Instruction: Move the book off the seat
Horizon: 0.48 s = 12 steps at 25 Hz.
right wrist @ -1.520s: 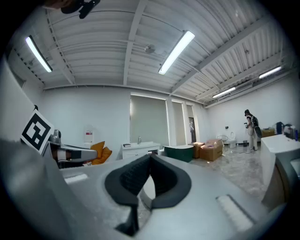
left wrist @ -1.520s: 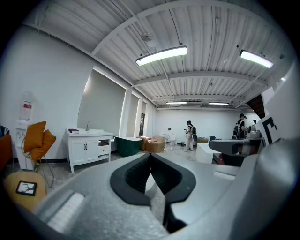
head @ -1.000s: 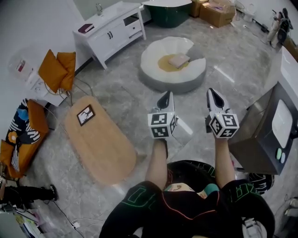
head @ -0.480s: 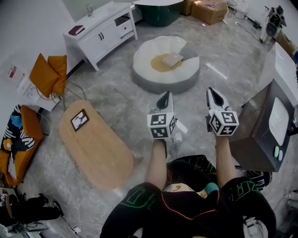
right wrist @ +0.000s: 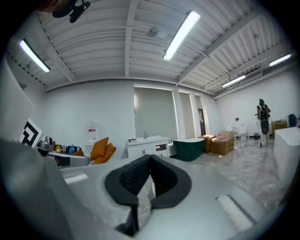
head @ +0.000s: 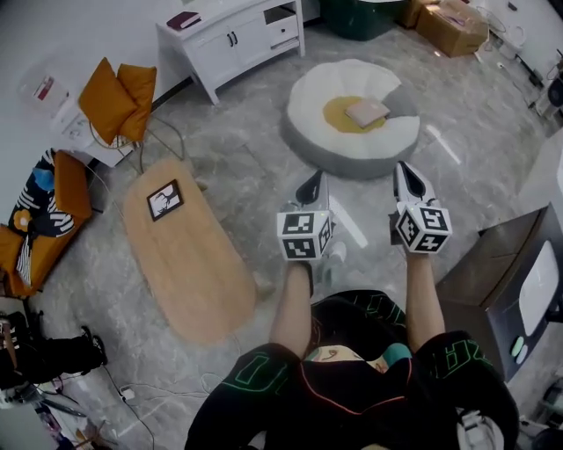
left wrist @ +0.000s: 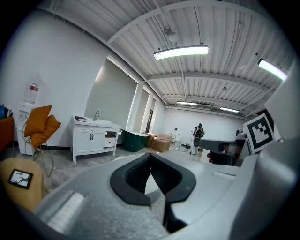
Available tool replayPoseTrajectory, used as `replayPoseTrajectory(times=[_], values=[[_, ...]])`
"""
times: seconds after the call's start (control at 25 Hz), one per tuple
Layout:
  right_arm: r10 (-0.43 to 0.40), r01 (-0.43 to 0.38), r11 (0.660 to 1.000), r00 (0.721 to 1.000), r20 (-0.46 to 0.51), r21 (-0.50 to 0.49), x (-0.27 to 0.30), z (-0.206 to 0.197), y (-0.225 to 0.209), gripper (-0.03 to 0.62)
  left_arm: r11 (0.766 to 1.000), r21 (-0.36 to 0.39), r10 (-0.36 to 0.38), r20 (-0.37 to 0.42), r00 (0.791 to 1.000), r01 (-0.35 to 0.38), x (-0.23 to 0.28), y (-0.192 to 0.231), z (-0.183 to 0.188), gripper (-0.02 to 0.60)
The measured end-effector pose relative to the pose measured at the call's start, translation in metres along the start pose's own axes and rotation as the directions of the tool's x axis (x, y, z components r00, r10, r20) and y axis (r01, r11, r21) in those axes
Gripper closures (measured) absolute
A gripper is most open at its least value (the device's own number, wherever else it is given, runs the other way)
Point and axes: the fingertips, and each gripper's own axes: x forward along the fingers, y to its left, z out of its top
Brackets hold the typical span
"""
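Note:
A pale pink book [head: 366, 112] lies flat on the yellow middle of a round white and grey floor seat [head: 343, 156], seen in the head view at the top centre. Both grippers are held out side by side, short of the seat's near rim and not touching it. My left gripper [head: 312, 186] is shut with nothing in it, and my right gripper [head: 406, 176] is the same. In the left gripper view the left gripper [left wrist: 151, 157] has its jaws together, as does the right gripper [right wrist: 150, 159] in the right gripper view. Neither gripper view shows the book.
An oval wooden table [head: 189, 264] with a small framed picture [head: 164, 199] stands on the left. A white cabinet [head: 237, 39] and orange cushions [head: 119, 105] are at the back left. A grey box-like unit [head: 515, 281] stands close on the right, with a cardboard box [head: 453, 22] far behind.
The head view has shifted, and the seat with the book now lies closer to the gripper tips and further right. Both grippers stay shut and level.

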Motion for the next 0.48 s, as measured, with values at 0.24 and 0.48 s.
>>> replayPoseTrajectory(times=[0.24, 0.48], values=[[0.040, -0.042, 0.991, 0.999, 0.016, 0.127, 0.089, 0.013, -0.001, 0.591, 0.995, 0.006, 0.102, -0.064, 0.993, -0.102, 0.047, 0.069, 0.005, 0.571], [0.035, -0.043, 0.972, 0.999, 0.042, 0.233, 0.151, 0.019, -0.052, 0.591, 0.997, 0.072, 0.044, -0.111, 0.993, -0.036, 0.137, 0.070, 0.028, 0.571]])
